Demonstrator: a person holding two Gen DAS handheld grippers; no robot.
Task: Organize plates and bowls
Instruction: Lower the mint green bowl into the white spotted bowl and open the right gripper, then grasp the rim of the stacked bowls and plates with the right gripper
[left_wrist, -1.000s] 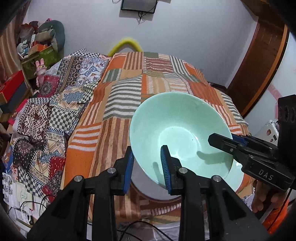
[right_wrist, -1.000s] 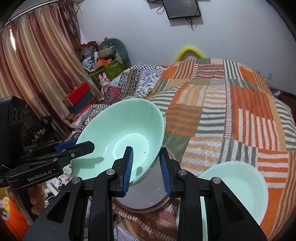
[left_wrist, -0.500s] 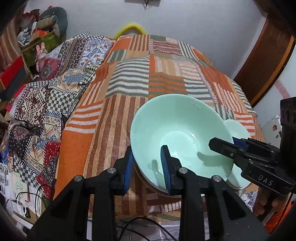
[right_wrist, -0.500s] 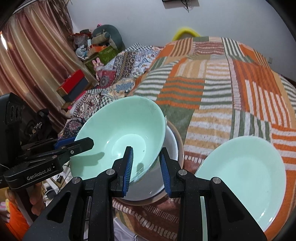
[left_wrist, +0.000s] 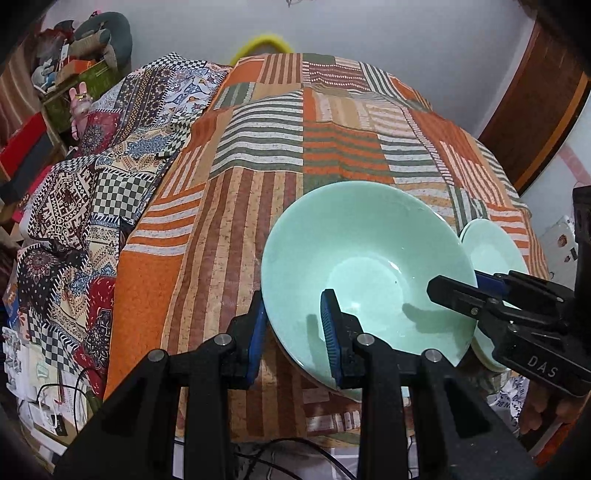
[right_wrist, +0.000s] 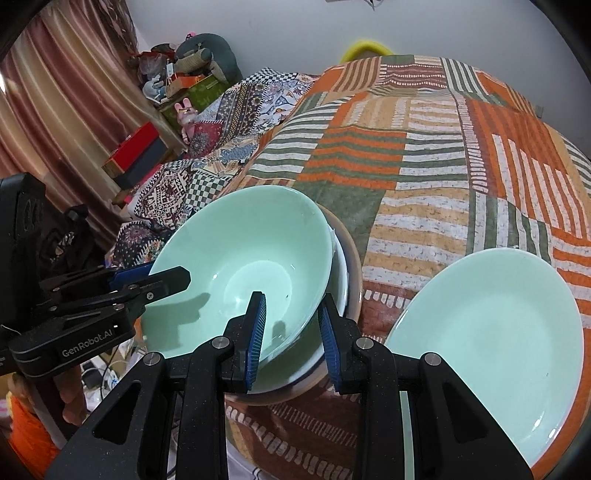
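One bed (left_wrist: 258, 184), covered by a striped patchwork spread in orange, green and cream, with a second patterned quilt (left_wrist: 110, 177) bunched along its left side.
One pale green plate (right_wrist: 491, 343), flat on the spread, near the bed's front edge, to the right of the bowls.
One pale green bowl (right_wrist: 243, 266), tilted, sitting in or just above a stack of what looks like a white bowl and a brown-rimmed bowl (right_wrist: 351, 266); contact underneath is hard to judge.
One left gripper (left_wrist: 293, 332), pinching the green bowl's near rim, one blue pad inside and one outside.
One right gripper (right_wrist: 291, 328), clamped on the opposite rim the same way.
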